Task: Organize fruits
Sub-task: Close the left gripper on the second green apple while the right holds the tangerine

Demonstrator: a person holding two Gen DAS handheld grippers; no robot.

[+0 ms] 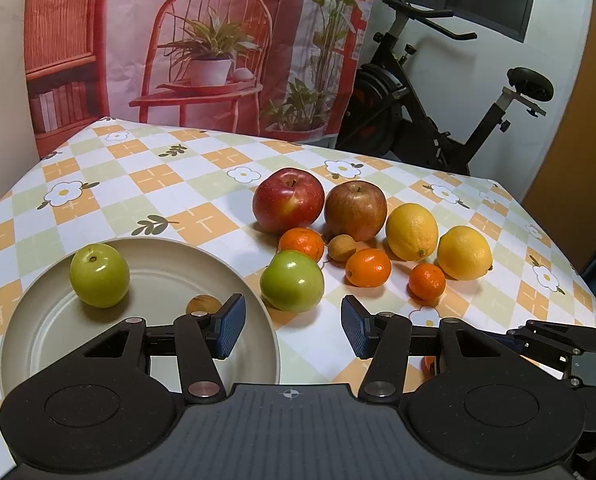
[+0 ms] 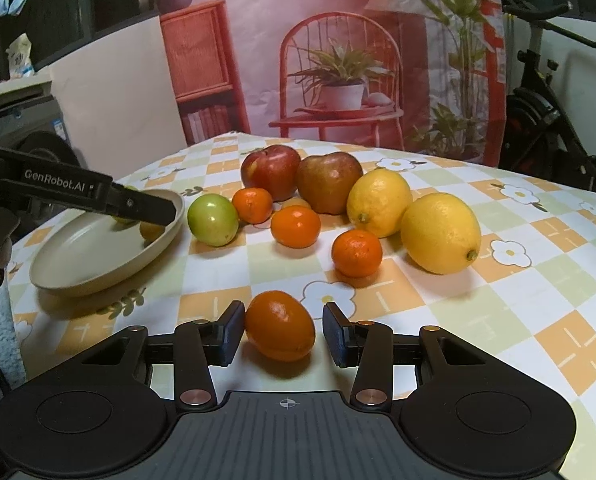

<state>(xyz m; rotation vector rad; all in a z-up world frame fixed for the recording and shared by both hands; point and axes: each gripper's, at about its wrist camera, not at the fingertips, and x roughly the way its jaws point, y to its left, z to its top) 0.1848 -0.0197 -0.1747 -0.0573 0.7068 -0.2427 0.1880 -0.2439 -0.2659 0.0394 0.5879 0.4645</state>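
Between the right tool's [image 2: 284,330] part-open jaws sits an orange [image 2: 280,326], left pad touching, right pad apart. Left tool [image 1: 292,326], lettered "GenRobot.AI", gapes empty over the plate [image 1: 50,344].

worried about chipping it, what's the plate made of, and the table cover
The plate looks like matte beige ceramic or melamine, hard to say which: thick rim, dull sheen. The table cover looks like wipeable vinyl: printed checks and flowers, soft glare.
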